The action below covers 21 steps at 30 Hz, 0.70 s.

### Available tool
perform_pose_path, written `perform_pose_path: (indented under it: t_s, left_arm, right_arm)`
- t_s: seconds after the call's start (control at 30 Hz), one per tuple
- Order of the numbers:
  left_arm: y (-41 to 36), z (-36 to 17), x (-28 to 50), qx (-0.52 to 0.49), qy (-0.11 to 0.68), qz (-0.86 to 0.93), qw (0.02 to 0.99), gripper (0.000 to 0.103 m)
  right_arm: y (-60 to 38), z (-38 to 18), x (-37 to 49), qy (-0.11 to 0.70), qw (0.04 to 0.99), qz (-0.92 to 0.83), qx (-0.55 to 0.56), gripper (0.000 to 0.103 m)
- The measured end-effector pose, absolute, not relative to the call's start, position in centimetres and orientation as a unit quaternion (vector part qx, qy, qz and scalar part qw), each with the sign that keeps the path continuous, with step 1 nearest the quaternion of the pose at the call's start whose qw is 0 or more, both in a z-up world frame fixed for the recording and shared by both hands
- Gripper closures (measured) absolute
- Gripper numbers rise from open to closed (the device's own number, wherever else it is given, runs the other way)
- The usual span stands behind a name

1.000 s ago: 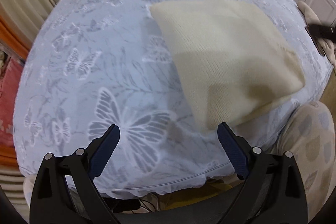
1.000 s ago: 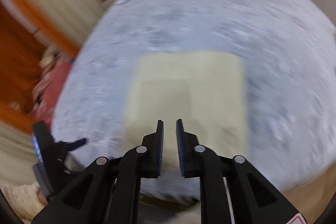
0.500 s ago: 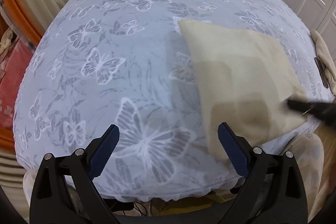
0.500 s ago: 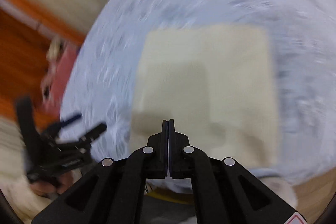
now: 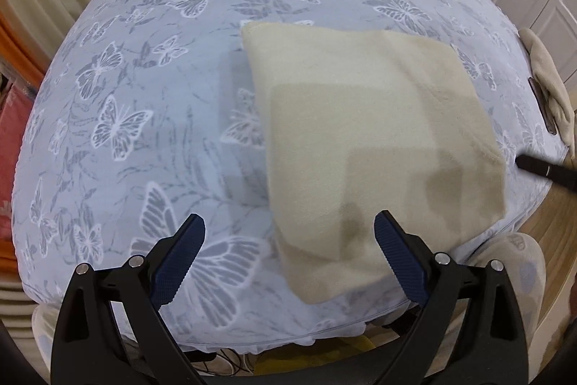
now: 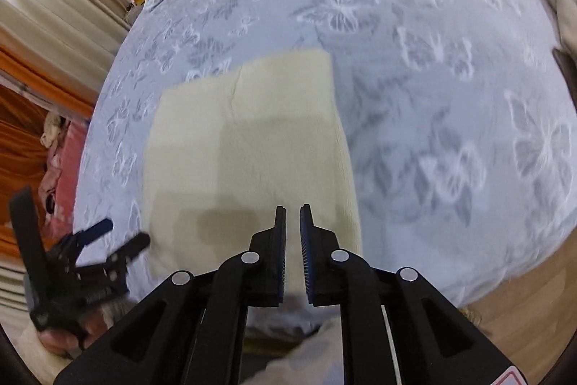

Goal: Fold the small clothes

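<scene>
While half a second ago its fingers were pressed together, the right gripper (image 6: 293, 226) now shows a narrow gap, holding nothing. The left gripper (image 5: 289, 249) stays wide open near the folded cream garment (image 5: 375, 147) on the bed (image 5: 144, 103).

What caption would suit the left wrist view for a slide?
Open left gripper above a folded cream garment lying flat on a butterfly-print bed cover.
</scene>
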<state>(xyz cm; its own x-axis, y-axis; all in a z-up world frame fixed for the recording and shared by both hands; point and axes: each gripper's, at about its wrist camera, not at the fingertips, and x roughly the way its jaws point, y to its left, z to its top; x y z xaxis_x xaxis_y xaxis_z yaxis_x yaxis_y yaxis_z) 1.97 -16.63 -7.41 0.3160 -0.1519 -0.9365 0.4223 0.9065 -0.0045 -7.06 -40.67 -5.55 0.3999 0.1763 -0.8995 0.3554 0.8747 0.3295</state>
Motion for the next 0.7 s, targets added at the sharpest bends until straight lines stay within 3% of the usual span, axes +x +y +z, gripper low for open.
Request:
perform_pose_path:
  t_s: [0.13, 0.3, 0.4, 0.53, 0.6, 0.63, 0.67, 0.7]
  left_arm:
    - [-17.5, -7.3, 2.4, 0.121, 0.556, -0.177, 0.803, 0.01]
    - [-18.1, -7.8, 2.9, 0.131, 0.56, -0.169, 0.8, 0.01]
    - [-18.3, -8.2, 3.3, 0.128, 0.567, -0.167, 0.796, 0.01]
    - [-18.5, -8.4, 3.7, 0.12, 0.571, -0.169, 0.794, 0.01]
    - [-18.8, -8.5, 4.0, 0.113, 0.574, -0.169, 0.794, 0.01]
    - [-18.9, -8.6, 4.2, 0.109, 0.576, -0.169, 0.792, 0.01]
    - [-19.1, -8.7, 4.4, 0.107, 0.579, -0.169, 0.79, 0.01]
    - [-19.2, -8.9, 4.5, 0.106, 0.581, -0.168, 0.789, 0.01]
  right_arm:
    - [-40.0, -10.4, -5.8, 0.598, 0.771, -0.073, 0.205, 0.103]
    - [-40.5, -10.4, -5.3, 0.601, 0.765, -0.071, 0.219, 0.103]
    - [-41.9, -8.0, -5.8, 0.57, 0.783, -0.072, 0.239, 0.091]
    - [-43.7, -6.8, -5.7, 0.532, 0.792, -0.061, 0.293, 0.09]
    - [-44.5, -7.0, -4.1, 0.529, 0.795, -0.066, 0.288, 0.081]
    - [-44.8, -7.4, -2.8, 0.528, 0.797, -0.066, 0.284, 0.057]
    - [-45.1, -8.2, -1.7, 0.532, 0.795, -0.068, 0.283, 0.044]
    - [-45.2, -8.8, -1.1, 0.535, 0.793, -0.069, 0.284, 0.044]
